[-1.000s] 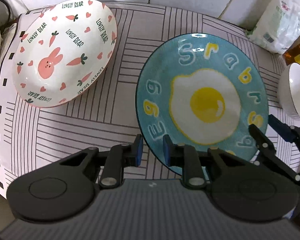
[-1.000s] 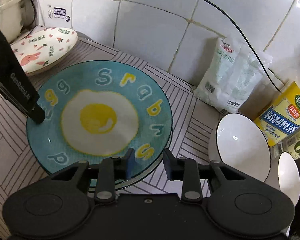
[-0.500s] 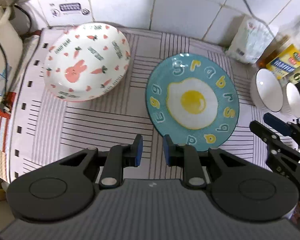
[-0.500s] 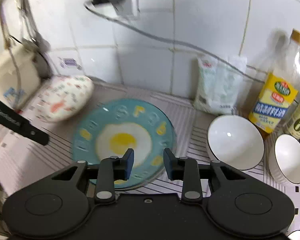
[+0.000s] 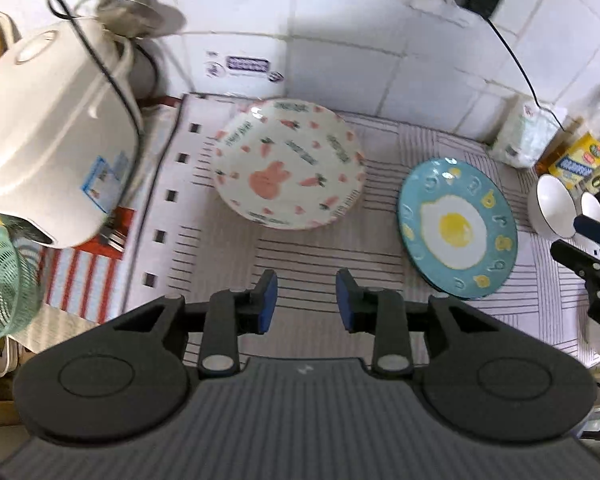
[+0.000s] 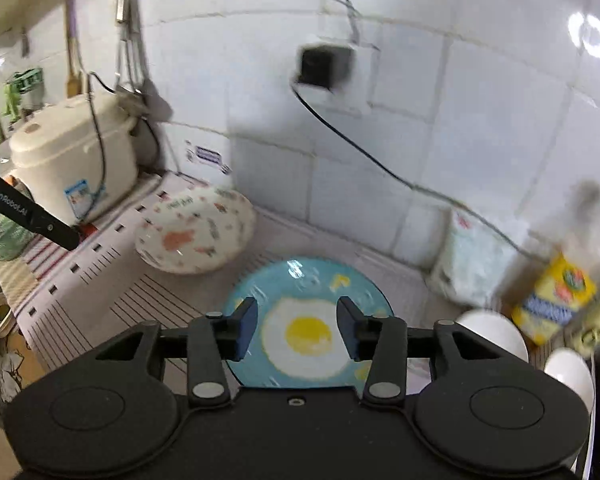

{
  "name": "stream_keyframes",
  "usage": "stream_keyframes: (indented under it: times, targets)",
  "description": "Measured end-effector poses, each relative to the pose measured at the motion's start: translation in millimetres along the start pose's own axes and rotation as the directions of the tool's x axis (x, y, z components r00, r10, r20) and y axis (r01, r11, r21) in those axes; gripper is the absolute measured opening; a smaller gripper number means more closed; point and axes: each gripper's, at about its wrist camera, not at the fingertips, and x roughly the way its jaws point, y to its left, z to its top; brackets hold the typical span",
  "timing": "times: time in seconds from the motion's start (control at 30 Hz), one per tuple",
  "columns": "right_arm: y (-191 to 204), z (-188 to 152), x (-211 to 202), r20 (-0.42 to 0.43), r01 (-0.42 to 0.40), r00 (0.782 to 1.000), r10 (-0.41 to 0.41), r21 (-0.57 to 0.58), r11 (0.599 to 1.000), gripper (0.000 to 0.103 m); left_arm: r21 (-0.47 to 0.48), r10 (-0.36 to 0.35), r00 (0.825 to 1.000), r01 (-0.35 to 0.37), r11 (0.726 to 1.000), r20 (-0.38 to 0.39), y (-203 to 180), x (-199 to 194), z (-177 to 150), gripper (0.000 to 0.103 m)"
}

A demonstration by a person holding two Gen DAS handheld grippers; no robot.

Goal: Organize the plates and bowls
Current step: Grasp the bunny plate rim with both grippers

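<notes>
The blue fried-egg plate (image 6: 300,300) lies flat on the counter (image 5: 320,264), directly ahead of the right gripper (image 6: 296,330) and below it, but off to the right of the left gripper (image 5: 306,306). Both sets of jaws are opening, with nothing held between them. The rabbit-print plate (image 5: 288,168) is found ahead of the left gripper, making it the nearer there.
</notes>
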Motion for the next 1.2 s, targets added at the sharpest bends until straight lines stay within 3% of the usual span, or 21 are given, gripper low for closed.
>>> stream_keyframes:
  times: [0.17,0.27,0.43,0.6,0.7,0.77,0.83,0.97,1.1,1.2]
  targets:
    - [42.2,21.4,18.5,0.067,-0.054,0.996,0.061,-0.100,0.994,0.068,-0.025,-0.013,0.999,0.014,1.000,0.031,40.2,-3.4,11.3,0.044]
    - [64.1,34.3,45.6,0.127,-0.101,0.985,0.116,-0.125,0.987,0.073,-0.035,-0.015,0.999,0.016,0.999,0.043,61.1,4.3,17.9,0.056]
    - [78.4,53.1,107.2,0.156,-0.115,0.981,0.115,-0.010,0.993,0.073,-0.110,-0.037,0.998,0.041,0.993,0.041,94.6,40.3,28.6,0.064]
    - [65.6,49.2,167.5,0.072,-0.072,0.996,0.061,0.159,0.985,0.073,-0.082,-0.022,1.000,0.023,0.996,0.021,106.4,81.8,37.2,0.065]
    - [55.3,44.6,193.6,0.040,-0.047,0.998,0.039,0.246,0.968,0.073,-0.062,-0.030,0.998,0.033,0.998,0.053,108.5,104.9,40.4,0.065]
    - [56.1,46.0,214.4,0.012,-0.016,1.000,0.014,0.218,0.976,0.073,-0.025,-0.014,0.994,0.017,1.000,0.108,105.1,122.9,39.1,0.065]
    - [57.7,49.9,235.4,-0.035,0.002,0.999,0.003,0.150,0.989,0.073,0.004,0.010,0.994,-0.011,1.000,0.111,100.8,145.5,40.0,0.065]
    - [53.1,52.6,260.2,-0.076,0.012,0.997,0.001,0.167,0.986,0.073,-0.007,-0.021,0.997,0.022,1.000,0.077,100.3,176.6,45.1,0.065]
    - [43.1,47.3,276.6,-0.103,0.003,0.995,0.019,0.213,0.977,0.072,-0.036,-0.007,0.997,0.010,0.999,0.075,102.0,191.1,50.5,0.063]
    - [38.2,44.9,282.5,-0.114,-0.033,0.992,0.061,0.236,0.971,0.065,-0.051,-0.013,0.995,0.018,0.999,0.095,105.4,196.5,55.7,0.063]
